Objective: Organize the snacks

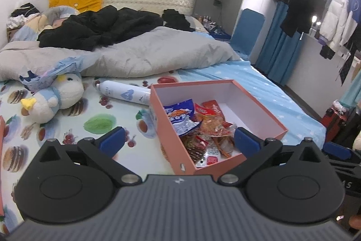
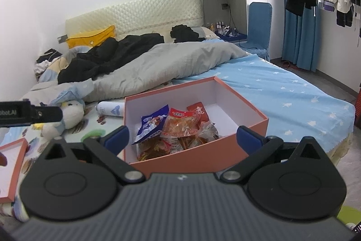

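The left gripper (image 1: 178, 141) has its jaws spread wide with nothing between them; its blue fingertips (image 1: 112, 141) sit on either side of the near end of the box (image 1: 259, 103). The right fingertip stands over the box's near right wall, the left one over the printed sheet (image 1: 67, 114) beside the box. The right gripper (image 2: 182, 138) is likewise wide apart and holding nothing, its two blue tips bracketing the box (image 2: 194, 155) from the near long side.

The box is salmon-coloured outside and white inside, lidless, resting on the bed. The snacks (image 1: 198, 125) are piled in its near half: a blue and white packet (image 2: 151, 125) leaning toward the left wall, red and orange packets (image 2: 182, 121) beside it and darker ones under them. The far half of the box floor is bare white.

Just beyond the box's far left corner a white bottle (image 1: 124, 93) lies on its side, touching or nearly touching the wall. Farther left sits a plush toy (image 1: 56, 98), well apart from the box. In the right wrist view a flat salmon-edged lid (image 2: 13, 164) lies at the left edge, near the left gripper's tip (image 2: 45, 114). To the right of the box the blue starred sheet (image 2: 293, 101) runs open to the bed's edge. Behind it, a grey quilt (image 1: 146, 55) is heaped across the bed.
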Motion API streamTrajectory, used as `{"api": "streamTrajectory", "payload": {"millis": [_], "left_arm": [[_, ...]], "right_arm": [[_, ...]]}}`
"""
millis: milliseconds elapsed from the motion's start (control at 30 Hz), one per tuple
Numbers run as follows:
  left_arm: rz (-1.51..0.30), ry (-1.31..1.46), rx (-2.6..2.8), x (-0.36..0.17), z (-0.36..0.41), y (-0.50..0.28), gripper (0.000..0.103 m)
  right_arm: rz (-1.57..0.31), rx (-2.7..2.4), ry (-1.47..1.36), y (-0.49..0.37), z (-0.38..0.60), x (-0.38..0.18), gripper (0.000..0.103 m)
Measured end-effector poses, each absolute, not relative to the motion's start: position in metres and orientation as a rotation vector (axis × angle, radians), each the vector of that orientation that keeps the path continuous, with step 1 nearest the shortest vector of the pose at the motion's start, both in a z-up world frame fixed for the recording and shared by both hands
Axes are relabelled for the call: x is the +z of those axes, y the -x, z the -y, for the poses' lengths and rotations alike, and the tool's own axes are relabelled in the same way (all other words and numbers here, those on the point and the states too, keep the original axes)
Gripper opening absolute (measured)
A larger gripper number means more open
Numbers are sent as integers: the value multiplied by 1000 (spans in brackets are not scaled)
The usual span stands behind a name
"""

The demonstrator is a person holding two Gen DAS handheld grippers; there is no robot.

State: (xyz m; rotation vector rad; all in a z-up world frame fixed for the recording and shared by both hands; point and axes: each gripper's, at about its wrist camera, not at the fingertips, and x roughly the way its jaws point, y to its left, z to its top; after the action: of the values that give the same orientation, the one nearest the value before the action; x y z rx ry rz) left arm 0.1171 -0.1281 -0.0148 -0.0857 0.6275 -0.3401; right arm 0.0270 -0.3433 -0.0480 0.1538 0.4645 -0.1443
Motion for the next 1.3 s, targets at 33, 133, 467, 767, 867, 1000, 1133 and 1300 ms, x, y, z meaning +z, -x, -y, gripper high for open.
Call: {"api": "streamTrajectory", "payload": {"millis": [33,133,467,767,867,1000,1133,1300], "left_arm": [[-624,79,-338,-15,129,-117,103],[-625,66,-338,-15,131,-116,103],[-626,42,-327,-16,133,-115,103],[-631,53,-317,-17,129,-113,103],[-630,59,-318,-17,128,-112,103],[-629,47,-322,-17,129,-110,103],[-633,48,-322,-17,129,-110,103],[-642,48,-319,-17,129,-109,103]], "right_arm": [[-464,-147,-154,-27,344,-48,103],[-465,-143,-166,-25,345,-49,103],[-461,-146,-164,-25,345,-48,103],[-459,-141,-173,-24,344,-47,103],[-461,-136,-165,-24,344,-47,103],[-455,-136,-159,-23,345,-46,103],[-455,-134,-164,-23,347,-45,103],[-448,-137,-166,-22,349,-44,103]]}}
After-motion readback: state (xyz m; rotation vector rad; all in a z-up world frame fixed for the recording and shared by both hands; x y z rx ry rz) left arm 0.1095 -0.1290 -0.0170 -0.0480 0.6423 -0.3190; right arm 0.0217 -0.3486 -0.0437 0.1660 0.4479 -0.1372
